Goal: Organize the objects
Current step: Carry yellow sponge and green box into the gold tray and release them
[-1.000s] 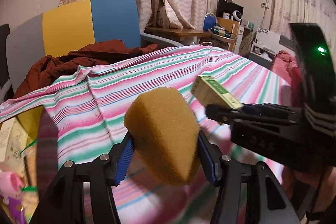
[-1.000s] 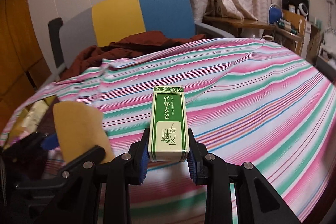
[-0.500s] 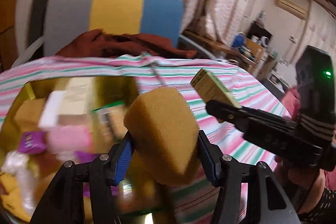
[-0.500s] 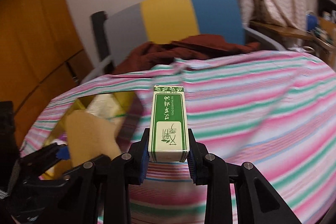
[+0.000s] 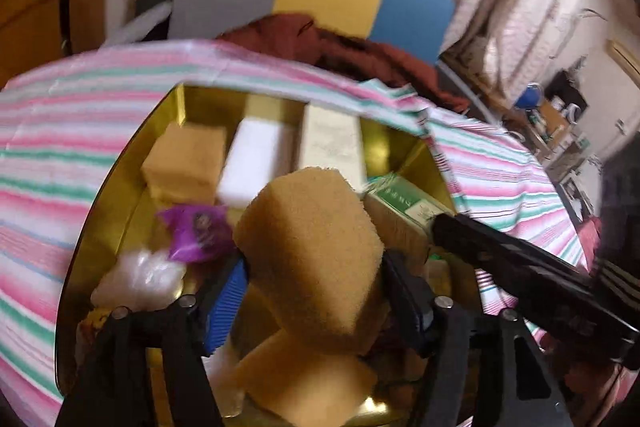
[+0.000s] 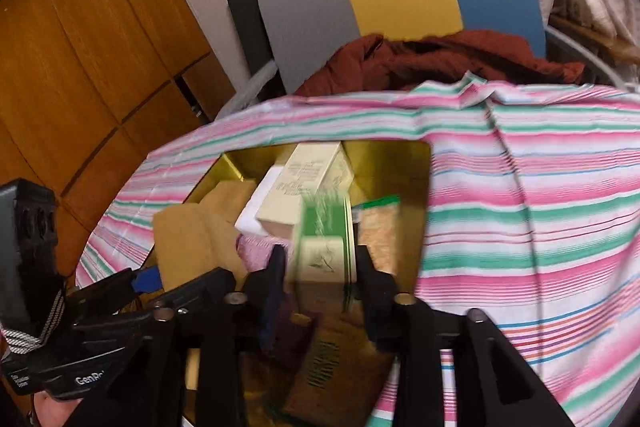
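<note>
Now I have both grippers over the gold metal tin [image 5: 120, 187]. My left gripper [image 5: 316, 287] has just been opening, the tan foam sponge [image 5: 312, 251] loose between its jaws. My right gripper [image 6: 320, 275] has just been opening too; the green-and-cream carton [image 6: 324, 247] sits free between them, at my left gripper's two o'clock.

Gold tin [image 5: 120, 183] on striped cloth [image 5: 60, 131]
</note>
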